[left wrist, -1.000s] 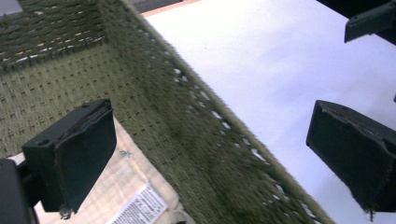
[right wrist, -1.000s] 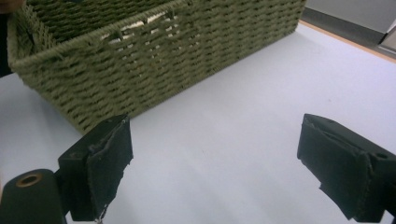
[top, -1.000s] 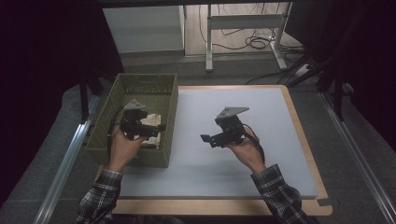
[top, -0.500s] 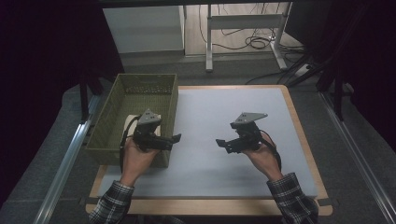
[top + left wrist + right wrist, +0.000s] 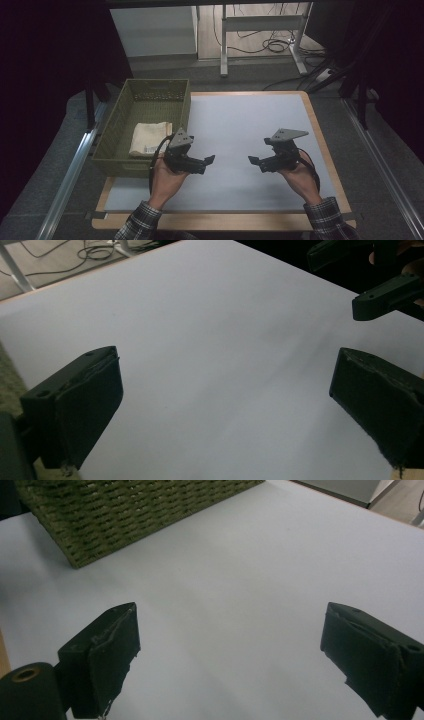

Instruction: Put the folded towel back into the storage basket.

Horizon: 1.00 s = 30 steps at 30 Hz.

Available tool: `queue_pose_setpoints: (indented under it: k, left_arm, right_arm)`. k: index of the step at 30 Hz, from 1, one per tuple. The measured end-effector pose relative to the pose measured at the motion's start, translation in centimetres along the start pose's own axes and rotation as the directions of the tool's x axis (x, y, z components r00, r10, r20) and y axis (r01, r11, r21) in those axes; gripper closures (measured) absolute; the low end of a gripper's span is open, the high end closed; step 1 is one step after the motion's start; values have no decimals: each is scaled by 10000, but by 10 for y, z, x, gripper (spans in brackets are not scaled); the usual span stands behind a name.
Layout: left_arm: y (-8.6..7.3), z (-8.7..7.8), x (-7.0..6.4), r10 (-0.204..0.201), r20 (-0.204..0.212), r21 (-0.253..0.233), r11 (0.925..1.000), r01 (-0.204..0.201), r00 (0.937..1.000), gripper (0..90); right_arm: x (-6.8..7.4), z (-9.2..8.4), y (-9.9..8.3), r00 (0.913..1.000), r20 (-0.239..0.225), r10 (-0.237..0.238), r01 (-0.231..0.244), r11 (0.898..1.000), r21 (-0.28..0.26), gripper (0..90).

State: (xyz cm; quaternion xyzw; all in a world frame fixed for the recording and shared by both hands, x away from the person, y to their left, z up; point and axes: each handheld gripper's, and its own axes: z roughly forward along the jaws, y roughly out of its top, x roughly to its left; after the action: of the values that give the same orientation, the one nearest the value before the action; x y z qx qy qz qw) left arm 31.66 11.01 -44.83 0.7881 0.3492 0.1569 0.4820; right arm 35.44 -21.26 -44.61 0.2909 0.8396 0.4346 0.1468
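Cloth [image 5: 149, 138], folded, cream, lies flat in the green woven basket [image 5: 180, 107], toward its near end. Looks light, soft and floppy; I'd judge it best pinched at a folded edge or corner, else it sags open. Near side of the basket: left gripper [image 5: 210, 160], jaws spread, holding nothing. Further right of the basket over the white mat [image 5: 240, 120], right gripper [image 5: 252, 161], likewise spread. Nothing else visible inside the basket.

baskets: 1 [image 5: 120, 155] | folded cloths: 1 [image 5: 149, 138] | claws: 2 [image 5: 209, 161] [image 5: 253, 161]
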Motion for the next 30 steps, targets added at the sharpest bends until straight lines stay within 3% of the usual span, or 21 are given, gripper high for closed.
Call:
queue_pose_setpoints:
  k: [6, 9, 11, 18, 22, 27, 30]
  left_arm:
    - [-6, 14, -14, 161, 150, 12, 9999, -161, 9998, 9]
    - [-10, 18, -25, 626, -171, 99, 9980, -625, 9979, 9]
    - [-13, 21, -32, 727, 70, 68, 9973, -728, 9973, 11]
    - [-28, 36, -46, 631, 604, 259, 9976, -647, 9962, 9]
    - [-44, 50, -49, 518, 746, 696, 9959, -570, 9959, 9]
    - [-61, 65, -48, 701, 738, 1593, 9839, -811, 9948, 10]
    - [-71, 75, -47, 825, 538, 2273, 9694, -926, 9951, 8]
  right_arm:
    - [-8, -11, -15, 9998, 94, 157, -158, 9999, 48, 86]
    - [-10, -16, -22, 9996, 191, 218, -218, 9998, 45, 86]
    - [-11, -19, -27, 9994, 207, 281, -282, 9996, 39, 86]
    - [-10, -22, -49, 9988, 307, 379, -386, 9990, 231, 85]
    - [-11, -20, -64, 9984, 376, 428, -445, 9981, 435, 86]
    - [-14, -13, -85, 9976, 488, 482, -524, 9947, 883, 85]
    - [-16, -7, -95, 9971, 626, 439, -514, 9909, 1240, 85]
